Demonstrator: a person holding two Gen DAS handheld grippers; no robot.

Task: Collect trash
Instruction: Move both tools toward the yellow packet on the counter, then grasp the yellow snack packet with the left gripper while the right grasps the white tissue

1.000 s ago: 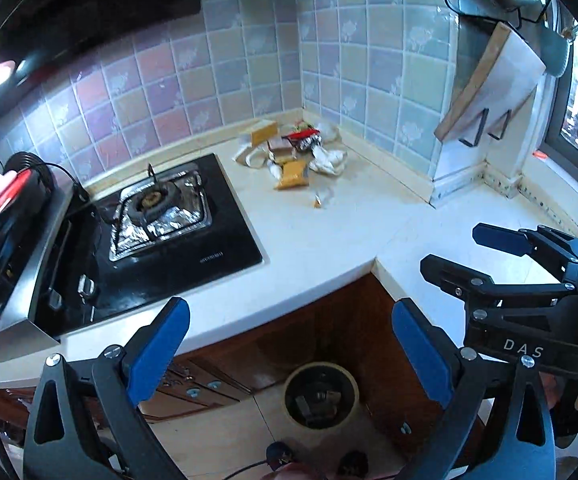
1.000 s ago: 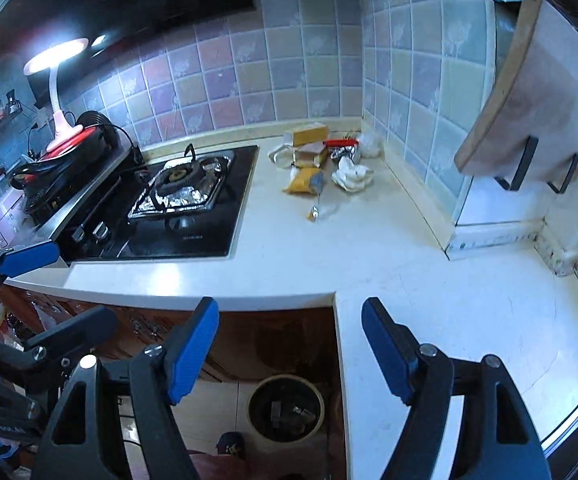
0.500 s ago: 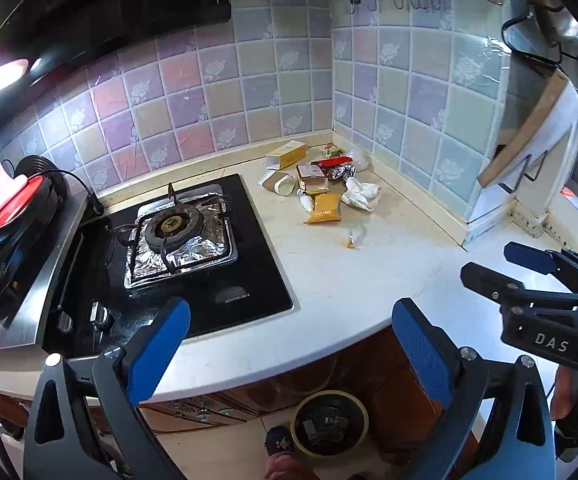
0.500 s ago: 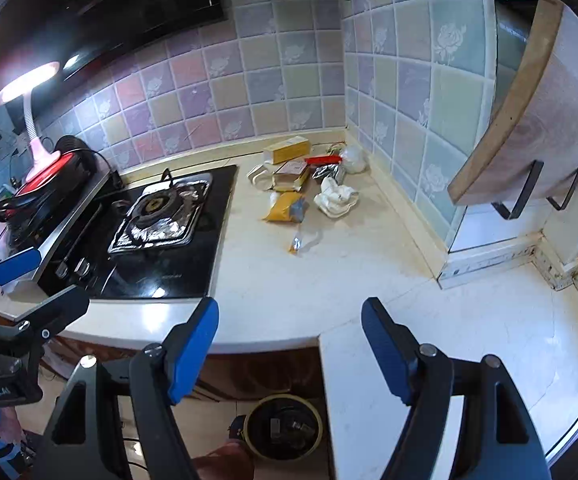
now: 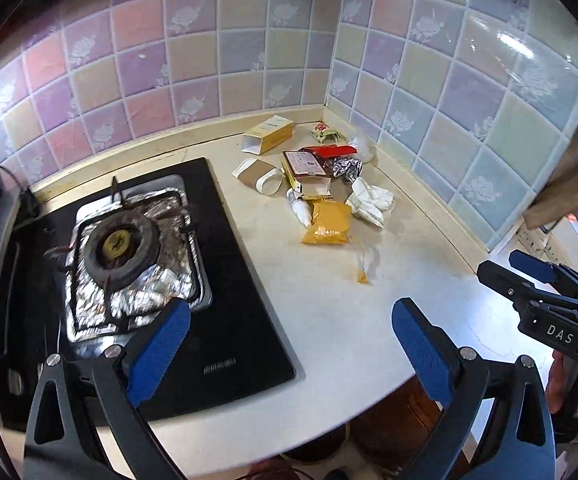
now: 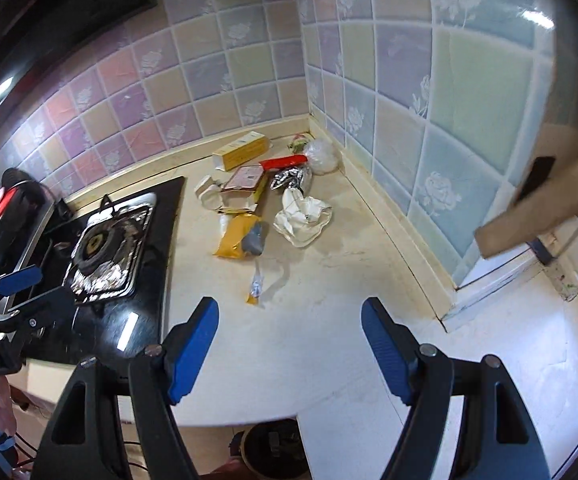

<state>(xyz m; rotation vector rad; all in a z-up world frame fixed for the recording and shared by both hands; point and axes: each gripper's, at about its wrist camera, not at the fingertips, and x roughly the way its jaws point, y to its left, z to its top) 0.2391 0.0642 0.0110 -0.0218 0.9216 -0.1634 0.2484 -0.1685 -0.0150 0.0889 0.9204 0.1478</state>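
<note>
**Both claws brought closer over the table, trash pile still in the corner**

Compared with a second ago, both views have been carried forward and lower: the floor and most of the trash bin (image 6: 279, 446) beneath the table edge have dropped out of sight, and the trash pile is seen larger. The pile itself has not been shifted.

The trash is gathered in the back corner of the table (image 5: 329, 312), where the two tiled walls meet. A yellow carton (image 5: 269, 134) lies nearest the back wall, a flattened box (image 5: 305, 166) and a paper cup sleeve (image 5: 259, 176) in front of it, a crumpled foil wrapper (image 5: 345, 168) and a crumpled white tissue (image 5: 369, 202) toward the side wall. A yellow packet (image 5: 327, 224) lies at the front of the pile, and a small clear sachet (image 5: 363, 266) lies apart, nearest the claws.

Bare table is left between the sachet and the rounded front edge. The gas stove (image 5: 121, 248) bounds that room on the left, the side wall on the right.

The left claw (image 5: 285, 344) is spread wide and holds nothing, above the stove's right edge and the table. The right claw (image 6: 289, 344) is likewise spread wide and empty, above the table's front edge.
</note>
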